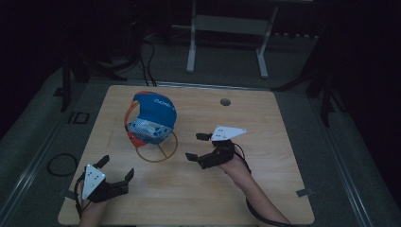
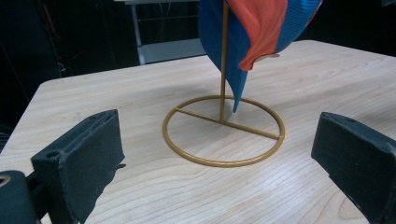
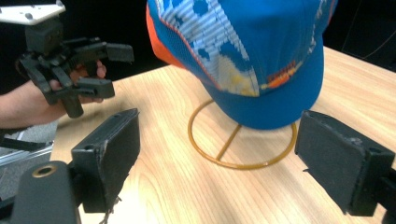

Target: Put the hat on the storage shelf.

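A blue and orange cap hangs on a gold wire stand at the table's left centre. My left gripper rests near the front left corner, open and empty, its jaws pointing toward the stand. In the left gripper view the stand's ring lies ahead between the wide jaws, with the cap above it. My right gripper sits just right of the stand, open and apart from it. The right gripper view shows the cap and ring close ahead, and the left gripper farther off.
The wooden table has a round hole near its back edge. A white metal frame stands on the dark floor behind. A cable loop lies on the floor to the left.
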Available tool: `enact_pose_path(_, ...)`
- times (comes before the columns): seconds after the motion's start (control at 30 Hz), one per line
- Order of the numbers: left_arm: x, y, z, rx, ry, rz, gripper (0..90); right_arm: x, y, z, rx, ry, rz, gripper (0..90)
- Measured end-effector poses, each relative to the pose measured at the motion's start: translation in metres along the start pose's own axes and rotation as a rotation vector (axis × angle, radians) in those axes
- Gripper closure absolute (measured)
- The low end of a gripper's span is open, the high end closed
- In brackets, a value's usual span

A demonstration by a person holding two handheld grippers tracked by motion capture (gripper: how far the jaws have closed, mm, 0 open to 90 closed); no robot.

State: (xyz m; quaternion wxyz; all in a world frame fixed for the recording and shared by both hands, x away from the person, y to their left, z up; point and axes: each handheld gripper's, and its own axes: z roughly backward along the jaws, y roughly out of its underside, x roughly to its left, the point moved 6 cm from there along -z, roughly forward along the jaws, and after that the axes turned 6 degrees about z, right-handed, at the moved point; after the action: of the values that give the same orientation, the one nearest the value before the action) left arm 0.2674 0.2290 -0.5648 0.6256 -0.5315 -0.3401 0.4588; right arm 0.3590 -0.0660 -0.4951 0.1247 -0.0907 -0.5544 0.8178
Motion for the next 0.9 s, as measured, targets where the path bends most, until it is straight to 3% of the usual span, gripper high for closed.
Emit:
enact_pose_path(0.37, -0.002, 0.002, -0.002, 0.014, 0.005, -0.011, 2.5, 0.002, 0.030, 0.000, 0.025, -0.006, 0.009, 14.5)
enact_pose_path(0.53, -0.001, 0.002, -0.002, 0.013, 0.006, -0.009, 2.5, 0.004, 0.053, -0.002, 0.060, -0.013, 0.014, 14.5)
enact_pose_path(0.9, -0.002, 0.002, -0.002, 0.018, 0.012, -0.007, 2.4, -0.004, 0.086, 0.017, 0.085, 0.021, -0.002, 14.7)
